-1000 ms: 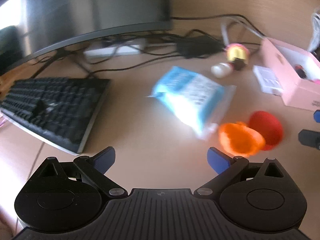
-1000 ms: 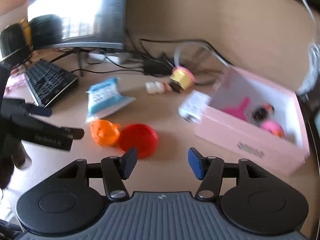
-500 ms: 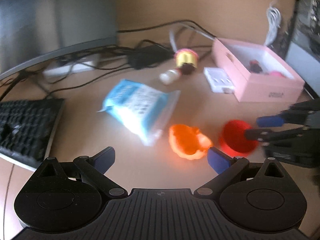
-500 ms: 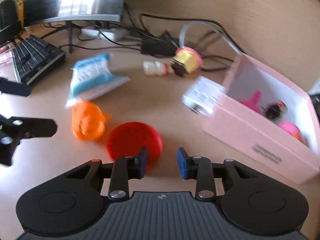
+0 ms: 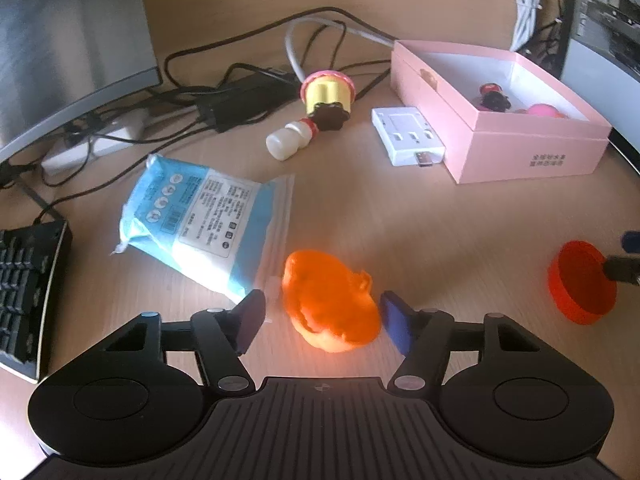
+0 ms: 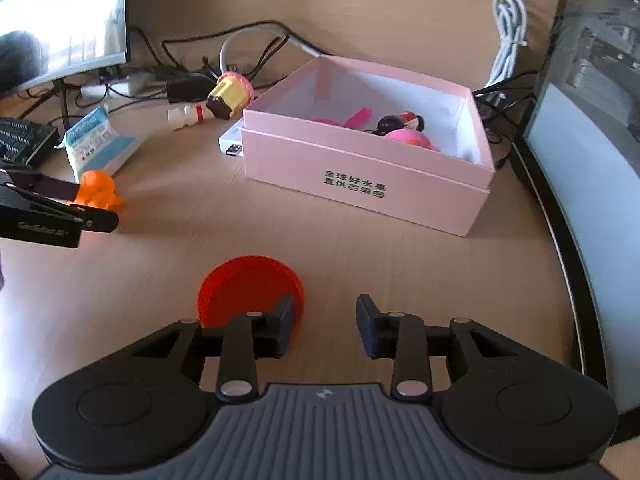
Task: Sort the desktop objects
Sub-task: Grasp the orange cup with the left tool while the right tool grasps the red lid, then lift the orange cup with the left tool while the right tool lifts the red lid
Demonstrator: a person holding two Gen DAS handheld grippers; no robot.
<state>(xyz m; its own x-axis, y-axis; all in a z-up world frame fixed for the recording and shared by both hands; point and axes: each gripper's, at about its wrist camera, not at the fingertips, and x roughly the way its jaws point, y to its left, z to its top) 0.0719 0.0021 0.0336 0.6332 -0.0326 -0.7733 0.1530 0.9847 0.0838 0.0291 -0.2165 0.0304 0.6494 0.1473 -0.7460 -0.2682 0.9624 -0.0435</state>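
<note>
An orange toy figure (image 5: 330, 300) lies on the wooden desk between the fingers of my left gripper (image 5: 322, 314). Those jaws are closing around it, with a thin gap still showing at the left pad. In the right wrist view the left gripper (image 6: 86, 202) flanks the same toy (image 6: 98, 190). A red round lid (image 6: 248, 292) lies flat just left of my right gripper (image 6: 326, 322), whose left finger overlaps its right rim. The right jaws are opening slightly, with nothing between them. The open pink box (image 6: 360, 168) stands beyond and holds several small toys.
A blue tissue pack (image 5: 200, 216), a small white bottle (image 5: 290, 140), a yellow-and-pink toy (image 5: 326, 96) and a white USB hub (image 5: 406, 136) lie mid-desk. A keyboard (image 5: 28, 292), a monitor (image 5: 60, 40) and tangled cables are at the left and back. A computer case (image 6: 592, 160) is at the right.
My left gripper moved up to the orange toy and its wide jaws narrowed around it. The right gripper narrowed, swung right toward the pink box, and the red lid now sits left of its jaws.
</note>
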